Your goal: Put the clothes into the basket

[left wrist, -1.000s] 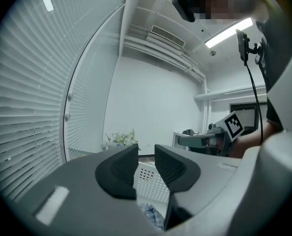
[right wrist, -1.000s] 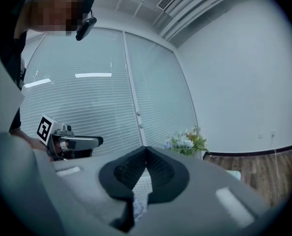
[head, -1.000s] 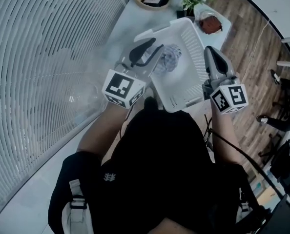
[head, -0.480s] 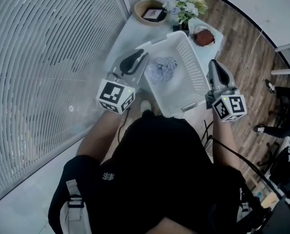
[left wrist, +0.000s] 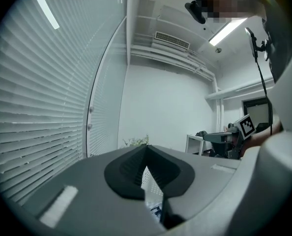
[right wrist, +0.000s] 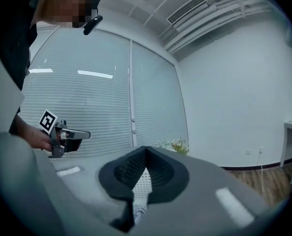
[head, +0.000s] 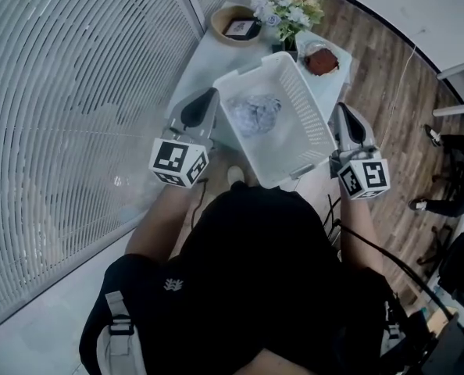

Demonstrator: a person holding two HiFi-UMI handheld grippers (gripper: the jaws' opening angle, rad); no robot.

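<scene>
**Head view.** The white perforated basket (head: 310, 123) stands mid-frame on a pale table (head: 205, 57). The clothes (head: 254, 114), a crumpled bundle of light patterned fabric, lie inside it on its floor, toward its 11 o'clock end.

The left gripper (head: 210, 96) is at the basket's 9 o'clock, outside the rim and just beside it. Its jaws have just been closing and are now clenched on nothing. The right gripper (head: 344, 109) is at the basket's 3 o'clock, also outside and just beside the rim. Whether it touches the rim cannot be told from here.

Beyond the basket, flowers (head: 288, 8) stand at 12 o'clock. A wicker bowl (head: 219, 18) with a card in it sits at 11, and a brown item (head: 322, 61) at 1. Blinds (head: 60, 92) fill the 9 o'clock side, and a wood floor (head: 388, 76) runs along the 3 o'clock side.

**Left gripper view.** The dark pads meet at their tips with nothing held. Through the narrow slit beneath them, toward 6 o'clock, the basket's holed wall shows. The blinds are at 9 o'clock. At 3 o'clock the right gripper is held in a hand (left wrist: 266, 134).

**Right gripper view.** The jaws are drawn together at the tips and carry nothing. The basket's holed wall shows through the slit below them, with a scrap of patterned cloth lower down. The left gripper is at 9 o'clock against the blinds. The flowers peek up at 1 o'clock of the jaw tips.
</scene>
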